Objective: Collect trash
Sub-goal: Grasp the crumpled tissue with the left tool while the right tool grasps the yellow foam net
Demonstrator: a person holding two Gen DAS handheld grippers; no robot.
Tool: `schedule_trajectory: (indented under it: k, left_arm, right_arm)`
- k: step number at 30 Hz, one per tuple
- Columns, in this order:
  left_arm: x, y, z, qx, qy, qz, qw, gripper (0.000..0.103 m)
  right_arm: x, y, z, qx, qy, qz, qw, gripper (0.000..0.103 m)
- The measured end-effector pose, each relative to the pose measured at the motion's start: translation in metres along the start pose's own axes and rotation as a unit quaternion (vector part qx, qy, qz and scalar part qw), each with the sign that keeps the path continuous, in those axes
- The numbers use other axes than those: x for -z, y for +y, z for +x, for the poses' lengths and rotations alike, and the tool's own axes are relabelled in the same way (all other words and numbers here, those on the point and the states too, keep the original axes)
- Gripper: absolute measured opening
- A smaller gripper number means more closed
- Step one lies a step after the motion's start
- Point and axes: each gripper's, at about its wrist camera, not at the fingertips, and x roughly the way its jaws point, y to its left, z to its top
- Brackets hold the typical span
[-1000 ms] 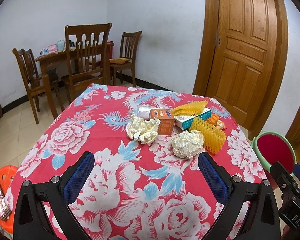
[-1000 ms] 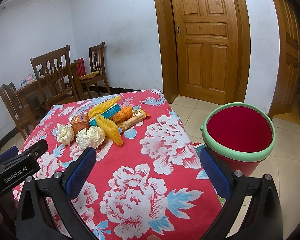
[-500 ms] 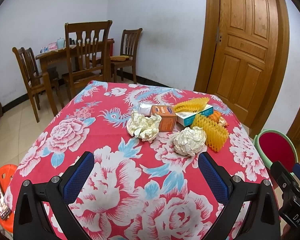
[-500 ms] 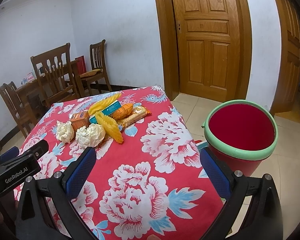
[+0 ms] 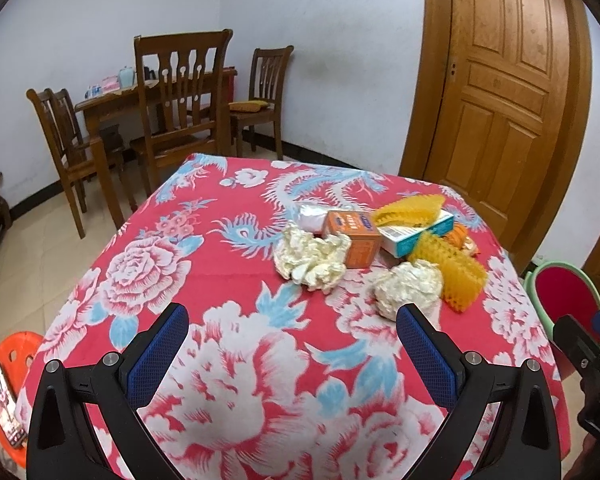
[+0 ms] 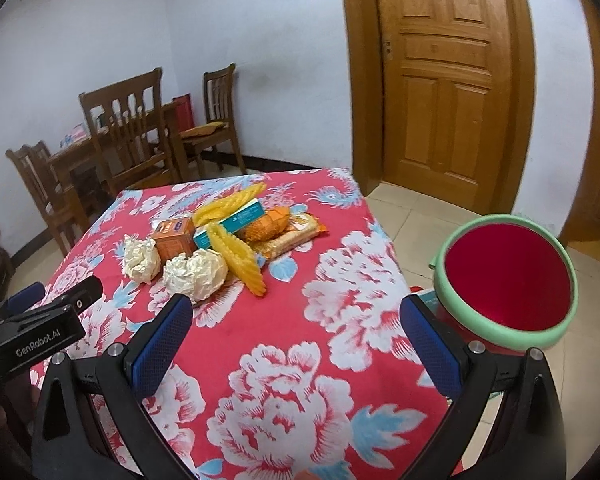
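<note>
A pile of trash lies on the red floral tablecloth (image 5: 236, 280): two crumpled paper balls (image 5: 312, 256) (image 5: 408, 286), an orange box (image 5: 354, 232), a teal and white box (image 5: 416, 234) and yellow foam nets (image 5: 450, 270). In the right wrist view the paper balls (image 6: 196, 274) (image 6: 140, 258), orange box (image 6: 176, 238), foam net (image 6: 240, 258) and a snack wrapper (image 6: 288, 238) show. A red bin with a green rim (image 6: 508, 282) stands on the floor right of the table. My left gripper (image 5: 292, 344) and right gripper (image 6: 296, 332) are open, empty, short of the pile.
Wooden chairs (image 5: 180, 92) and a wooden table (image 5: 116, 104) stand behind. A wooden door (image 6: 444, 80) is at the right. An orange stool (image 5: 16, 360) with a phone (image 5: 0, 404) on it sits low left. The bin (image 5: 564, 296) shows in the left wrist view.
Both grippers have moved forward toward the trash pile, which looks larger and nearer. Both stay open. Nothing on the table has moved.
</note>
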Motion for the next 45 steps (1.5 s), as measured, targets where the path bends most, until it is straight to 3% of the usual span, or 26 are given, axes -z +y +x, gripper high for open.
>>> schedule_trajectory:
  k: [18,27,29,33,37,39,40,41,45]
  left_arm:
    - [-0.043,0.003,0.072,-0.007,0.057,0.012,0.9983,0.103]
    - [-0.045,-0.002,0.104,-0.001,0.088,0.02,0.9959,0.103]
    - [-0.045,-0.003,0.108,-0.001,0.091,0.021,0.9957,0.103]
    - [-0.044,-0.005,0.114,0.002,0.094,0.023,0.9953,0.102]
    - [-0.042,-0.009,0.117,0.017,0.104,0.03,0.994,0.091]
    - [-0.041,-0.011,0.119,0.027,0.109,0.033,0.9931,0.08]
    - [-0.04,-0.011,0.119,0.034,0.112,0.032,0.9926,0.069]
    - [-0.039,-0.012,0.12,0.046,0.118,0.03,0.9915,0.06]
    - [-0.036,-0.011,0.117,0.059,0.118,0.022,0.991,0.047]
  right_arm:
    - [-0.041,0.02,0.073,-0.028,0.062,-0.071,0.995,0.1]
    - [-0.04,0.032,0.111,-0.072,0.113,-0.087,0.987,0.077]
    - [-0.039,0.035,0.118,-0.078,0.123,-0.092,0.985,0.063]
    - [-0.037,0.036,0.13,-0.086,0.139,-0.088,0.983,0.055]
    - [-0.034,0.038,0.135,-0.095,0.149,-0.087,0.98,0.037]
    - [-0.034,0.039,0.136,-0.097,0.151,-0.087,0.98,0.028]
    - [-0.033,0.039,0.137,-0.098,0.151,-0.087,0.98,0.023]
    - [-0.033,0.039,0.137,-0.099,0.152,-0.087,0.98,0.02]
    - [-0.034,0.039,0.133,-0.101,0.147,-0.087,0.98,0.017]
